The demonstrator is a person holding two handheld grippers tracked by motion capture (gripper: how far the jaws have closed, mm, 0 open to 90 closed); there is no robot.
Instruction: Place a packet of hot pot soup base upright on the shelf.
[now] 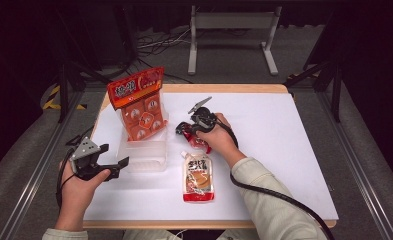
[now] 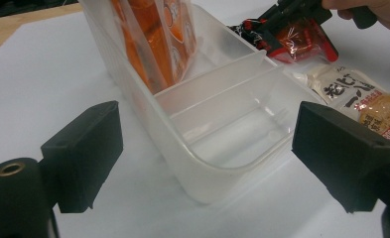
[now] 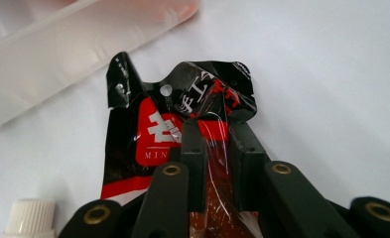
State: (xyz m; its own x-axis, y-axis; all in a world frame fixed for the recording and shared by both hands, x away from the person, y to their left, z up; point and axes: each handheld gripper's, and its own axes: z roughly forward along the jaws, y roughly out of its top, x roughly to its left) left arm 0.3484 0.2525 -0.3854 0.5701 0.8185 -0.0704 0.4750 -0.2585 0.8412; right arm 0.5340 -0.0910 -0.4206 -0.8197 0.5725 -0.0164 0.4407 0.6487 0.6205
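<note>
Starting at the left of the high view, the left gripper (image 1: 115, 155) hovers just beside the near end of the clear plastic bin (image 1: 143, 159), its fingers (image 2: 86, 148) spread wide and released, holding nothing; in the left gripper view they flank the bin's near wall (image 2: 202, 168) without touching it. An orange snack bag (image 1: 140, 102) stands upright in the bin's far compartment, behind a divider (image 2: 217, 82), and the near compartment is bare. Next, on the white bench (image 1: 284, 150), a spouted pouch (image 1: 198, 177) lies flat just beside the bin. Above it the right gripper (image 1: 184, 131) has its fingers (image 3: 194, 163) clenched on the red-and-black packet (image 3: 148, 134), which lies just off the bin's right side, between bin and spouted pouch. Judging from the crumpled film, the packet is light, soft and glossy, so it will likely sag and may slide in a pinch; the present hold, across the middle where the film bunches between the pads, looks sounder than a grip on a thin edge. The packet's lower half is hidden behind the right gripper's body in its own view, and in the high view the hand (image 1: 219, 137) covers most of it. Whether it rests on the bench or is already lifted clear I cannot tell. Print on every package is too small to read
</note>
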